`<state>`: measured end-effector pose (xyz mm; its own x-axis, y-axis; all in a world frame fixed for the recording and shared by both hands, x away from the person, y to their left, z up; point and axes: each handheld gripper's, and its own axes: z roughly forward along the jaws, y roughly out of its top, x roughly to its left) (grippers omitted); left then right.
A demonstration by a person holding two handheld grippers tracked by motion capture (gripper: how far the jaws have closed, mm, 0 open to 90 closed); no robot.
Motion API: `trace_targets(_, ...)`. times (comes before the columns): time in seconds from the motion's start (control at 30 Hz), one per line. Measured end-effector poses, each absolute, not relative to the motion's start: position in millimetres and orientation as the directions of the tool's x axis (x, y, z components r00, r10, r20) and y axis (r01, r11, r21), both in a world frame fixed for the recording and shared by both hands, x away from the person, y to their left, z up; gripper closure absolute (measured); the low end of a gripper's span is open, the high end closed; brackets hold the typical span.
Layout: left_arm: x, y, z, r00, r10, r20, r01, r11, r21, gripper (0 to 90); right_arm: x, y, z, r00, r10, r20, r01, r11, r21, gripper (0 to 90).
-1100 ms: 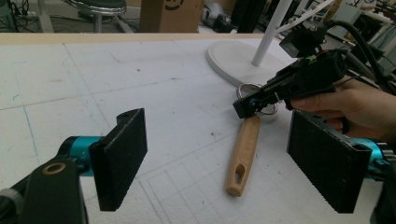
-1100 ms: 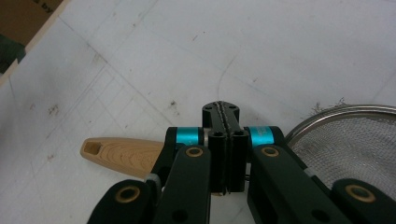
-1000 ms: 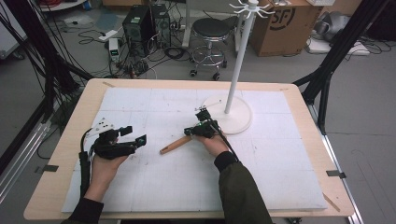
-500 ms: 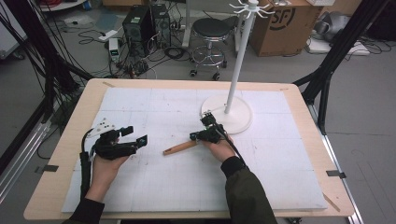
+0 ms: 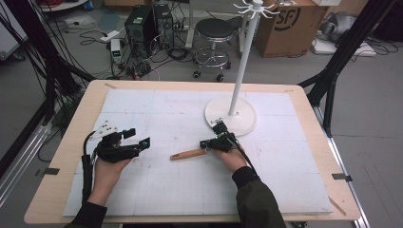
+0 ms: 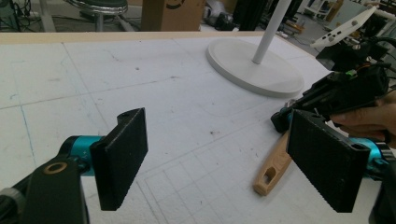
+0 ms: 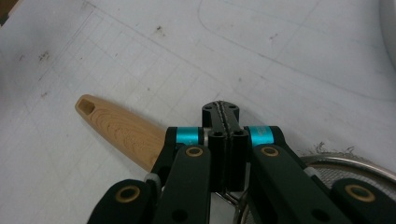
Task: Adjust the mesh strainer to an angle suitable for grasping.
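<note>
Since the earlier frames the right tool (image 5: 209, 143) has carried the wooden-handled strainer (image 5: 188, 154) rightward across the tabletop (image 5: 157, 102), toward the white stand base (image 5: 242, 124). The left tool (image 5: 137, 137) has kept its place, its jaws spread wide with nothing between them. To its right the strainer's wooden handle (image 6: 273, 169) points back toward it. The right tool's jaws are pressed together on the strainer's wire neck, its mesh bowl (image 7: 327, 172) lying beneath the tool.

The brown cardboard box (image 5: 285, 21) on the floor behind the table has big dark letters "SF" in a ring. No other words or numbers can be read.
</note>
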<state>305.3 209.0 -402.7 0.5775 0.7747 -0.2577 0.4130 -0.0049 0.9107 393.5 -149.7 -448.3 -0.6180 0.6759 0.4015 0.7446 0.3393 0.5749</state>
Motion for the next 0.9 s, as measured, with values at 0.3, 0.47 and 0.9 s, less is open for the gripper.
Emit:
trace_targets(0.3, 304.7, 206.9, -402.9, 0.581, 0.772, -0.257, 0.416, -0.010, 0.909, 21.4, 382.8, -160.8, -446.8, -0.601, 0.693, 0.398, 0.758, 0.336, 0.559, 90.0)
trace_targets(0.47, 303.9, 206.7, -402.5, 0.582, 0.773, -0.253, 0.416, -0.015, 0.909, 21.4, 374.0, -171.9, -448.2, -0.587, 0.699, 0.407, 0.764, 0.314, 0.564, 90.0)
trace_targets(0.9, 303.1, 204.1, -404.3, 0.584, 0.771, -0.253, 0.424, -0.024, 0.905, 21.4, 354.2, -190.3, -448.7, -0.565, 0.717, 0.408, 0.772, 0.285, 0.568, 90.0)
